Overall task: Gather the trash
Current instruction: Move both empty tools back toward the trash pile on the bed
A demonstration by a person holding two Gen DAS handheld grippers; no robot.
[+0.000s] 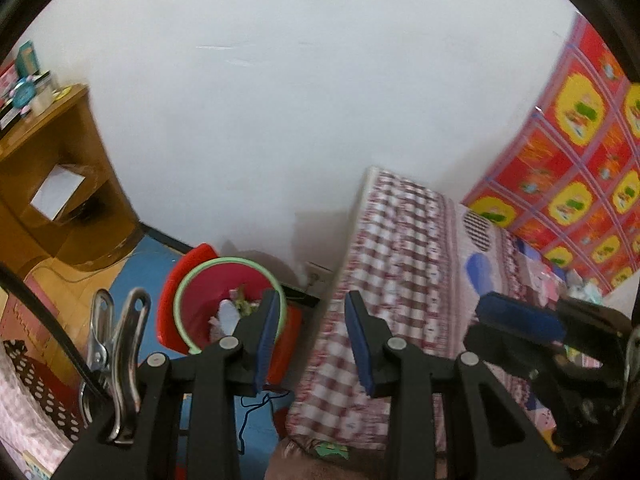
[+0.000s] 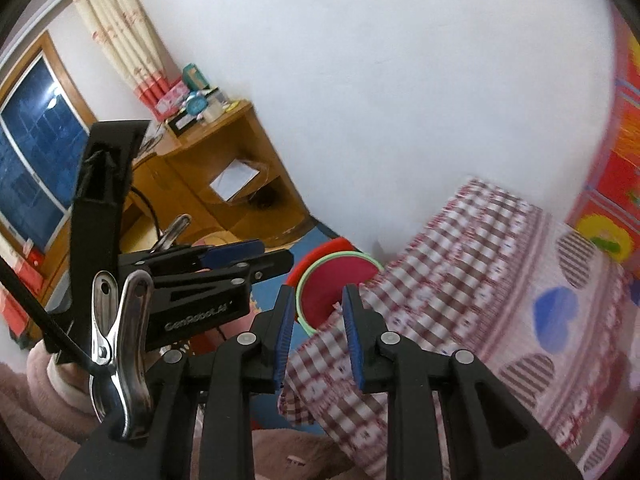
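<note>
A red bin (image 1: 200, 300) with a pale green rim stands on the floor against the white wall, beside the bed's corner. Crumpled white and greenish trash (image 1: 234, 310) lies inside it. My left gripper (image 1: 312, 296) hovers above and just right of the bin, its blue pads apart with nothing between them. The right gripper (image 1: 476, 320) shows at the right edge of that view. In the right wrist view my right gripper (image 2: 317, 290) points at the same bin (image 2: 336, 280), jaws apart and empty. The left gripper (image 2: 276, 254) is to its left.
A bed with a red-and-white checked sheet (image 1: 392, 280) fills the right side. A wooden desk (image 1: 60, 168) with small items on top stands left of the bin. A wall socket (image 1: 318, 274) sits behind the bin. A blue string (image 1: 252, 408) lies on the blue floor.
</note>
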